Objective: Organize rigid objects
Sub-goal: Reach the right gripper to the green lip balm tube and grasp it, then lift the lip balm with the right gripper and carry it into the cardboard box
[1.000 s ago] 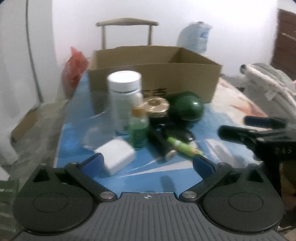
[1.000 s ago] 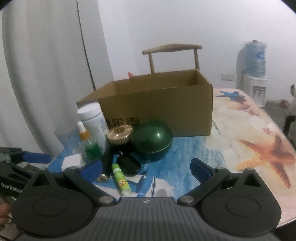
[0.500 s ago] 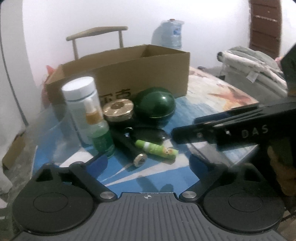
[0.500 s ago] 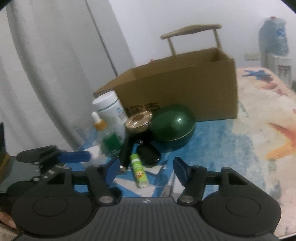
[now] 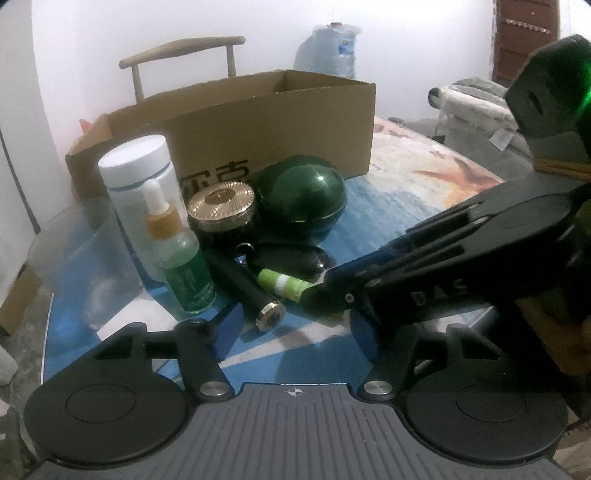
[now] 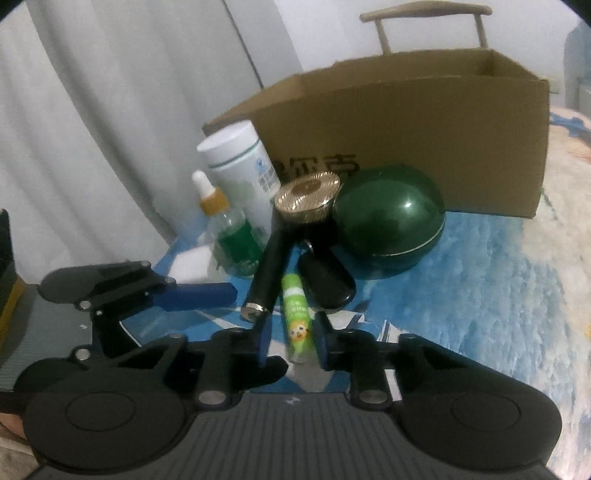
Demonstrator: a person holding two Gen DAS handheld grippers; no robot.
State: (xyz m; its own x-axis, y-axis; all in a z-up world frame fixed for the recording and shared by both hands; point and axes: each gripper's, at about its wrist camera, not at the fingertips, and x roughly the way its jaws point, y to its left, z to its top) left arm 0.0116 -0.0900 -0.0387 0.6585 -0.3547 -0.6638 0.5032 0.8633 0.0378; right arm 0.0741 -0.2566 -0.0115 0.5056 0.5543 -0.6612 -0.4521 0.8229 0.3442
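Covering the tabletop: a printed sheet, blue sea with orange starfish toward the right edge. Room: white curtain at left, white wall behind, wooden chair back beyond the far edge, water jug at far right in the left wrist view.

Items, left to right, grouped before an open cardboard box standing toward the far edge:
- white jar, upright;
- green dropper bottle, upright, just in front of the jar;
- black tube, lying flat, metal end toward the near edge;
- gold-lidded jar;
- green lip balm stick, lying flat, long axis running from near edge to far edge, capped end pointing away;
- black key fob, beside the stick;
- dark green round case, against the box.

Left gripper: jaws have just been closing, half apart, nothing between them.
Right gripper: jaws have just been closing, now narrow, clamped on the stick's near end.
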